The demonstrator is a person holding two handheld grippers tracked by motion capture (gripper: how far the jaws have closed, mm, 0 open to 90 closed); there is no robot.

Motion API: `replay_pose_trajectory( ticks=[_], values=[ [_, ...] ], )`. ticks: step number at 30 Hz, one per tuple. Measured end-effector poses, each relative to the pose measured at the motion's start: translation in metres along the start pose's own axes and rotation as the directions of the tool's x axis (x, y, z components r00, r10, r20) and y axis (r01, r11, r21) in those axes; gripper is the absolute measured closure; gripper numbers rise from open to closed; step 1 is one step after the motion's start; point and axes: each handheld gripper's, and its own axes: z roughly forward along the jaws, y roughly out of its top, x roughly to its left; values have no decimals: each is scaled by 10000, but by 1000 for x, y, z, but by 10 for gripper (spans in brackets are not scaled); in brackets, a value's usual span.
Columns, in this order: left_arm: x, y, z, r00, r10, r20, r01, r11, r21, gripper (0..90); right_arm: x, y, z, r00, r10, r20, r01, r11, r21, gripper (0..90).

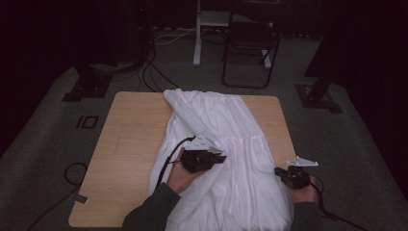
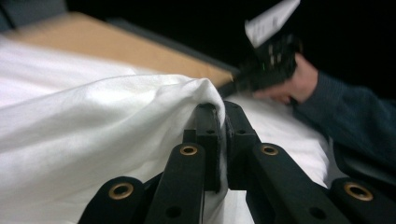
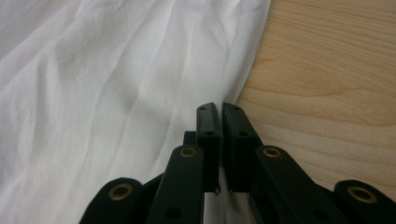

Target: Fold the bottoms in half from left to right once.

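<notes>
The left gripper (image 2: 223, 109) is pinching a fold of the white garment (image 1: 226, 144) between closed fingers, cloth draping left of them. The right gripper (image 3: 220, 109) is clamping the garment's edge where it meets the bench (image 3: 327, 70). The thin fabric could be slipping free if the pull grows uneven.

White garment (image 1: 226, 144) cut off at bottom edge, its hem hidden, right hand (image 2: 299, 79) blurred in left gripper view
</notes>
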Motion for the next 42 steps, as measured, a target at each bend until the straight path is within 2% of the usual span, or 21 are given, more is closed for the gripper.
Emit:
replay_pose_trajectory(
  ticks=[3, 4, 5, 6, 10, 12, 14, 16, 18, 19, 22, 24, 25, 26, 31, 33, 34, 35, 37, 40, 42],
  values=[
    [5, -18, 30, 9989, -315, 335, 287, 9965, 788, 832, 1, 1, 0, 10000, 16, -19, -15, 10000, 62, 796],
    [7, -23, 37, 9987, -390, 337, 353, 9939, 1044, 748, 2, 2, 0, 10000, -21, 77, 20, 9999, 122, 721],
    [9, -29, 40, 9995, -304, 20, 299, 9913, 1280, 625, 7, 6, -1, 9990, -122, 421, 115, 9998, 161, 596],
    [9, -29, 40, 9995, -304, 20, 299, 9913, 1280, 605, 7, 6, -1, 9990, -122, 421, 115, 9998, 161, 596],
    [15, -30, 15, 9974, -191, -695, 257, 9950, 964, 536, 21, 21, -12, 9982, -198, 575, 223, 9988, -431, 481],
    [18, -31, -6, 9892, -17, -1467, 145, 9962, 857, 515, 35, 33, -18, 9987, -316, 390, 347, 9961, -816, 471],
    [22, -36, -22, 9766, -24, -2151, 212, 9962, 850, 500, 52, 45, -20, 9977, -679, -45, 670, 9919, -1081, 487],
    [26, -46, -39, 9590, -13, -2834, 283, 9954, 911, 500, 59, 49, -19, 9961, -853, -207, 824, 9903, -1121, 492],
    [30, -58, -54, 9359, -76, -3522, 441, 9944, 957, 500, 80, 61, -14, 9896, -1337, -523, 1264, 9843, -1232, 503],
    [33, -65, -61, 9246, -52, -3809, 503, 9928, 1086, 500, 80, 61, -14, 9896, -1337, -523, 1264, 9843, -1232, 503],
    [40, -89, -77, 8928, -270, -4497, 942, 9873, 1278, 500, 96, 71, -7, 9829, -1602, -905, 1472, 9798, -1356, 513],
    [44, -100, -84, 8818, -474, -4693, 1230, 9836, 1318, 498, 110, 81, 0, 9751, -1765, -1346, 1582, 9779, -1369, 513],
    [45, -106, -87, 8761, -550, -4791, 1357, 9814, 1356, 498, 110, 81, 0, 9751, -1765, -1346, 1582, 9779, -1369, 513],
    [46, -111, -89, 8670, -587, -4948, 1467, 9791, 1409, 489, 117, 86, 5, 9702, -1918, -1480, 1711, 9750, -1418, 512],
    [55, -136, -103, 8284, -1246, -5461, 2275, 9658, 1247, 464, 127, 94, 17, 9654, -1983, -1694, 1768, 9751, -1340, 503],
    [60, -145, -108, 8066, -1568, -5700, 2652, 9577, 1118, 453, 128, 95, 24, 9640, -1881, -1878, 1655, 9777, -1293, 494],
    [60, -145, -108, 8066, -1568, -5700, 2652, 9577, 1118, 442, 128, 95, 24, 9640, -1881, -1878, 1655, 9777, -1293, 494],
    [66, -154, -113, 7941, -2051, -5721, 3140, 9444, 972, 420, 130, 94, 33, 9645, -1728, -1999, 1538, 9823, -1067, 468],
    [71, -160, -114, 7908, -2391, -5634, 3454, 9343, 883, 415, 131, 94, 35, 9637, -1717, -2045, 1539, 9830, -1001, 458],
    [74, -164, -111, 7989, -2490, -5475, 3566, 9291, 977, 398, 132, 92, 43, 9606, -1788, -2129, 1677, 9834, -691, 460],
    [76, -165, -107, 8025, -2508, -5414, 3657, 9237, 1143, 399, 133, 91, 47, 9577, -1817, -2230, 1759, 9834, -454, 528]
  ],
)
